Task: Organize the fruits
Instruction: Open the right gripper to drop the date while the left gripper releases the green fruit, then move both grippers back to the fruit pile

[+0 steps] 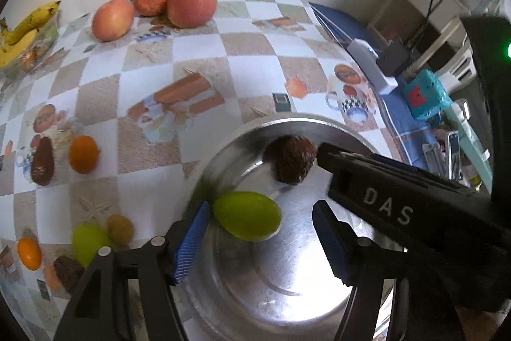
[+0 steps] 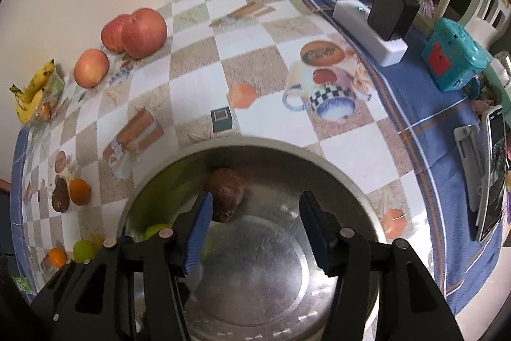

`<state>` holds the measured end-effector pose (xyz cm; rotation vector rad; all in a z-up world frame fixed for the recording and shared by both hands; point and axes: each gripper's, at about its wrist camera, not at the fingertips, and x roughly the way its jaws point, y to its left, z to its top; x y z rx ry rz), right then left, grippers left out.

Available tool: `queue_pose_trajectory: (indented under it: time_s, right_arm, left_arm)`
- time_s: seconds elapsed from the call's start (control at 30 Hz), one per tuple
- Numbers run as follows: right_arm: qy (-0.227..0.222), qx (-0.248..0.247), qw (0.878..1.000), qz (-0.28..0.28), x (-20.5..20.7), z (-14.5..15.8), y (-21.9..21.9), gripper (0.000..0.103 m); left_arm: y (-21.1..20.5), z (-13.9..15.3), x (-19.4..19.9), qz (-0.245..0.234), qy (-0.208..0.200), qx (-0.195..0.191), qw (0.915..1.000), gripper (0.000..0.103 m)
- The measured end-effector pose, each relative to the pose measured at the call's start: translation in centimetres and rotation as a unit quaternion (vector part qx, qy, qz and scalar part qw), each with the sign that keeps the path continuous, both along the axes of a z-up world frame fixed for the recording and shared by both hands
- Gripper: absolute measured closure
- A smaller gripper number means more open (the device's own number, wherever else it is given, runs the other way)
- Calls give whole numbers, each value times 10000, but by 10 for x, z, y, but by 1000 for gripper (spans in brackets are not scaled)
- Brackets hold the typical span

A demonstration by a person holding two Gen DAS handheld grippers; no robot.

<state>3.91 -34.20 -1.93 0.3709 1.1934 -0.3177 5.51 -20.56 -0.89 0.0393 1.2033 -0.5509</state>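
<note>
A steel bowl (image 1: 287,302) sits on the checked tablecloth; it also shows in the right wrist view (image 2: 351,181). In it lie a green grape (image 1: 246,215) and a brown date (image 1: 292,160); the date (image 2: 224,197) also shows in the right wrist view, where the grape (image 2: 156,229) is partly hidden. My left gripper (image 1: 260,238) is open over the bowl, the grape just beyond its left finger, free. My right gripper (image 2: 255,229) is open over the bowl beside the date; its body (image 1: 399,197) crosses the left view.
Three apples (image 1: 188,3) and bananas (image 1: 24,31) lie at the far left. On the cloth left of the bowl are a date (image 1: 42,162), oranges (image 1: 83,154), another grape (image 1: 87,243) and small brown fruits (image 1: 119,227). A charger (image 2: 370,24) and teal box (image 2: 453,59) stand right.
</note>
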Motion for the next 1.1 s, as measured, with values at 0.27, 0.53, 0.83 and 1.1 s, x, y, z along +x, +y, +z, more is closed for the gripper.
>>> queue_pose_trajectory:
  time_s: [0.27,0.53,0.83,1.1]
  right_arm:
    - [-45,39,10000,-28,-2,6,-2,45]
    - [-24,24,9994,357,5,6,27,45]
    - [-78,143,9937,1107,8,9,73,32]
    - [-117,-13,9870,1606,4,2,106,8]
  left_arm:
    - [54,8,19,870,12,125,9961,32]
    - [127,8,33,1844,-106,497,9815,14]
    - [209,5,21,2630,-393,1111,9576,0]
    - [245,1,9,3086,-294,960,9459,0]
